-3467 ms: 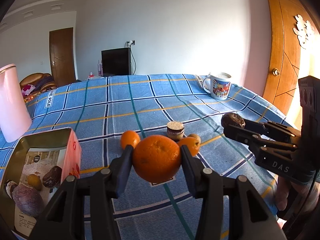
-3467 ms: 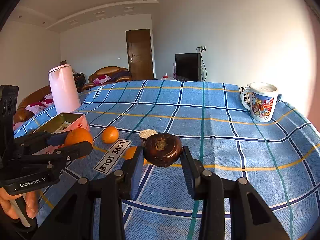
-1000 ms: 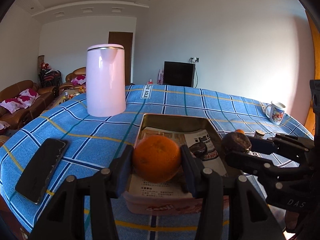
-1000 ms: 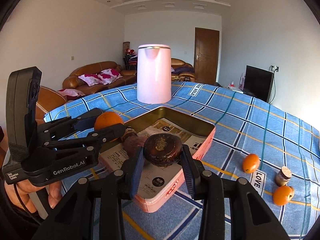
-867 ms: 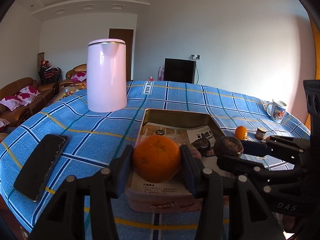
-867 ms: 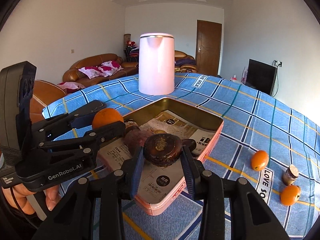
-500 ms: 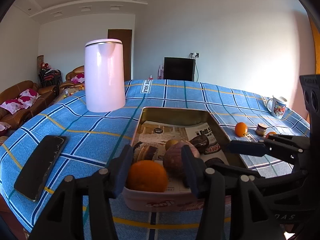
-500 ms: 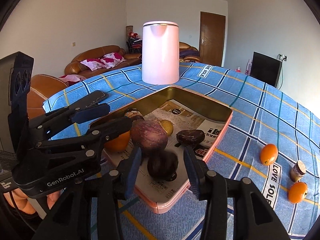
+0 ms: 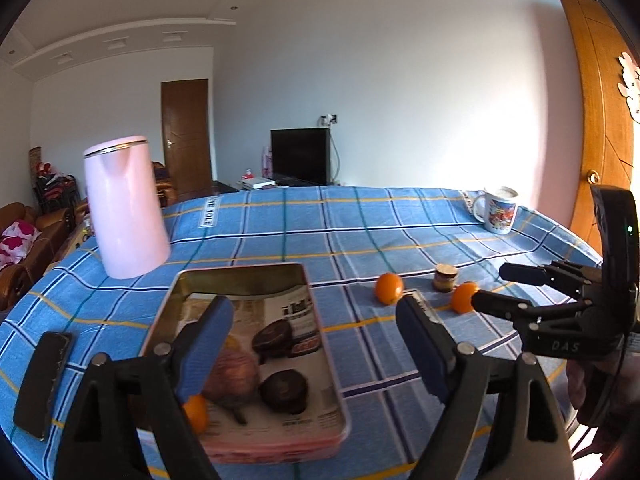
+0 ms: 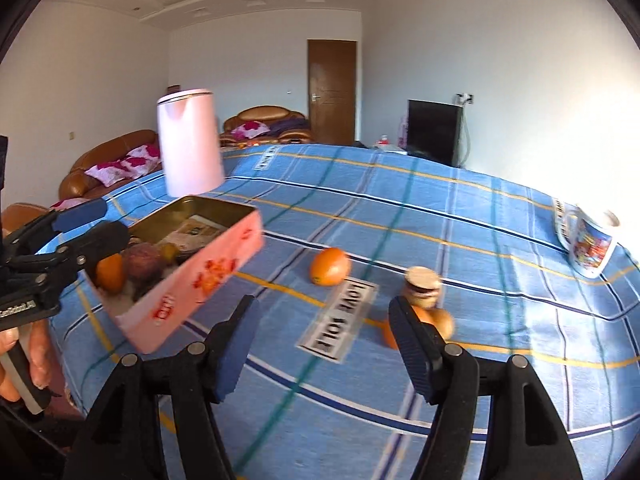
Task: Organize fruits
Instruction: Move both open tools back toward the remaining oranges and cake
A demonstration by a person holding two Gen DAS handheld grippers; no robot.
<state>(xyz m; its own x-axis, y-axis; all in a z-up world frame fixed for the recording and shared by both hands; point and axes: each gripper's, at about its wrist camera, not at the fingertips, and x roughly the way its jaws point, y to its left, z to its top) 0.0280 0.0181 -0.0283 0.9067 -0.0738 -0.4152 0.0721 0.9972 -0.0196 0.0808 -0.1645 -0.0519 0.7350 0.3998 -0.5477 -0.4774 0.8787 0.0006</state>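
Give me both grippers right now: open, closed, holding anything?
Left gripper: jaws opening, nothing between them; the tin with fruit sits below.
Right gripper: jaws opening, empty, over the blue checked cloth.

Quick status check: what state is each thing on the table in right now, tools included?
Left tool: empty, jaws opening.
Right tool: empty, jaws opening.
Tin: open, fruit inside.
Orange: lying in the tin.
Loose oranges: lying on the cloth.
Small jar: upright.
Mug: upright.
Kettle: upright, lid shut.
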